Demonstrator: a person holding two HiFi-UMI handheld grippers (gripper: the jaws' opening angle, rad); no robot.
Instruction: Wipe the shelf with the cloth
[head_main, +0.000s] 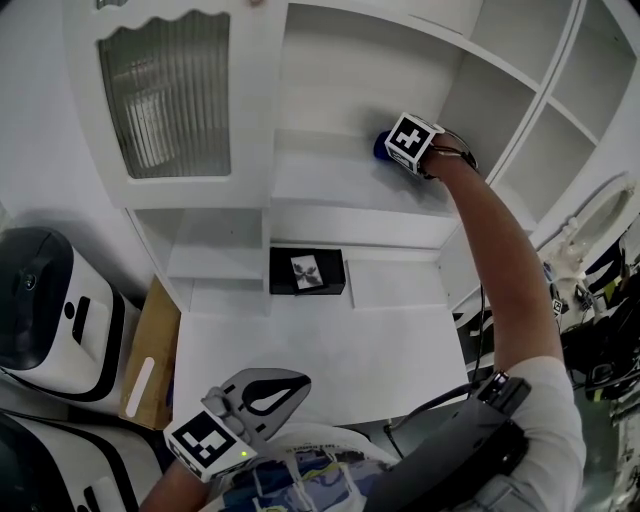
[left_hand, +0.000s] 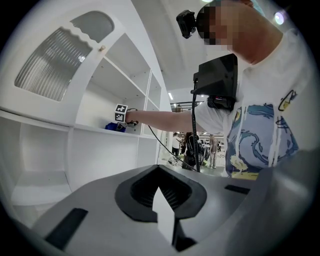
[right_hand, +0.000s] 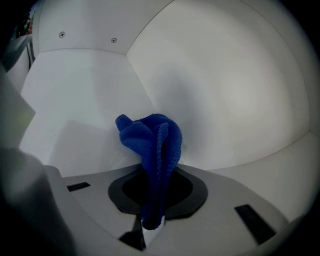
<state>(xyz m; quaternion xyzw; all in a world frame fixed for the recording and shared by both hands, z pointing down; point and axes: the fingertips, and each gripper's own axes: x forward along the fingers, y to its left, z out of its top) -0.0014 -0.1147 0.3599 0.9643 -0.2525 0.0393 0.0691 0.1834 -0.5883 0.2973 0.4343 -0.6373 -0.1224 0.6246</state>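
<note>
Seen from overhead, the cloth (head_main: 379, 146) sits almost wholly behind the right gripper (head_main: 408, 143). Only a blue edge peeks out, and where it meets the shelf (head_main: 330, 175) can't be made out. In the right gripper view its lower end disappears between the closed jaws. The black box (head_main: 307, 271) on the lower ledge bears a small picture too tiny to read. The hand behind the left gripper (head_main: 275, 388) runs off the bottom edge. The distant people (left_hand: 197, 145) are too small to tell apart.
</note>
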